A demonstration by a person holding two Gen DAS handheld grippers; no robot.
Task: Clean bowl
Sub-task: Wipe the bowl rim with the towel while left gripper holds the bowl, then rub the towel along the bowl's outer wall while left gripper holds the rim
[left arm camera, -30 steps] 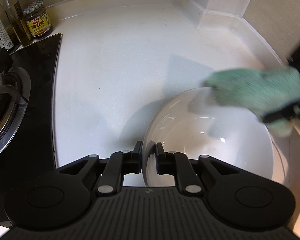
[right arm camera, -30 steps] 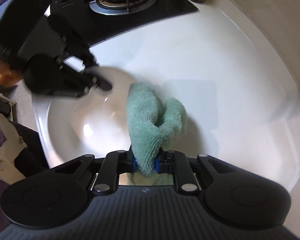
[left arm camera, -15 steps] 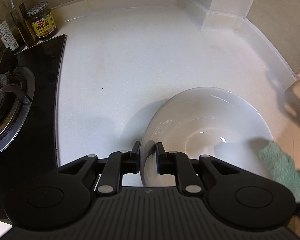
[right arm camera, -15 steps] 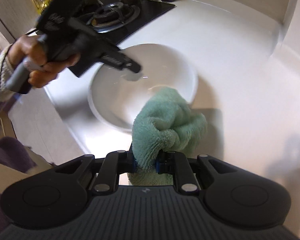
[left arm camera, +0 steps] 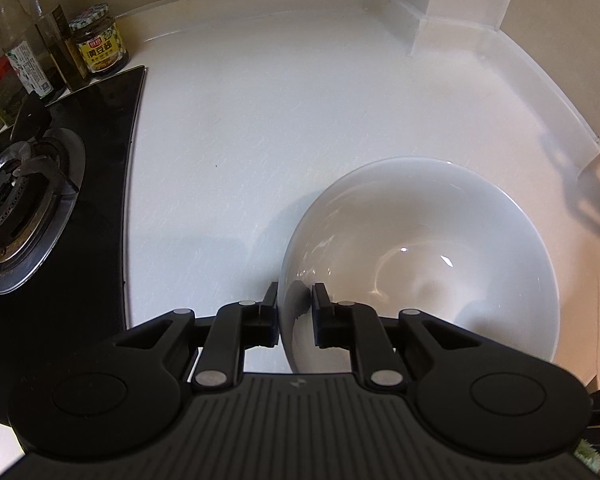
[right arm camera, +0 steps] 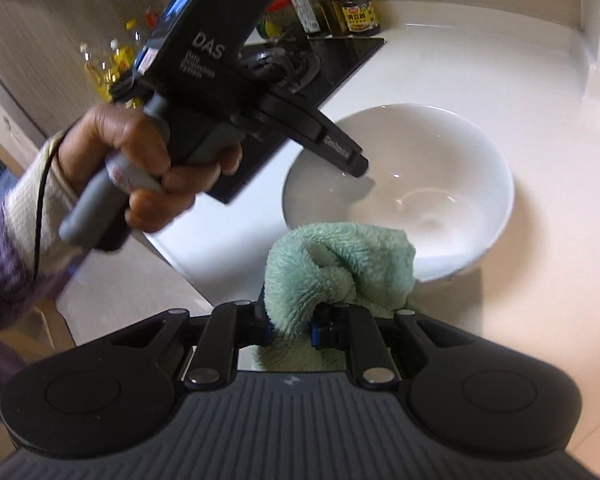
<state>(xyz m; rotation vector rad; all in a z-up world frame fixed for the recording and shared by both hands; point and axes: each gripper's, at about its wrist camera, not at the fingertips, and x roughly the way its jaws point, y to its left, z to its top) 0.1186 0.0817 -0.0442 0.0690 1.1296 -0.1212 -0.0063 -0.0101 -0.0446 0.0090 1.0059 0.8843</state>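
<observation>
A white bowl (left arm camera: pixel 420 248) stands on the white counter near its front edge. My left gripper (left arm camera: pixel 295 312) is shut on the bowl's near-left rim, one finger outside and one inside. In the right wrist view the bowl (right arm camera: pixel 428 184) is ahead, with the left gripper (right arm camera: pixel 358 166) on its left rim, held by a hand. My right gripper (right arm camera: pixel 290 322) is shut on a bunched green cloth (right arm camera: pixel 340 268), held outside the bowl at its near side, above the counter edge. A scrap of the cloth (left arm camera: pixel 588 454) shows at the lower right of the left wrist view.
A black gas hob (left arm camera: pixel 40 184) with a burner lies left of the bowl. A sauce jar (left arm camera: pixel 98 44) and several bottles (left arm camera: pixel 40 52) stand at the back left. The white counter (left arm camera: pixel 300 120) meets a raised wall lip at the back and right.
My right gripper has drawn back out of the bowl with the green cloth, up and toward the counter's front edge. The left gripper has kept its hold on the rim.
</observation>
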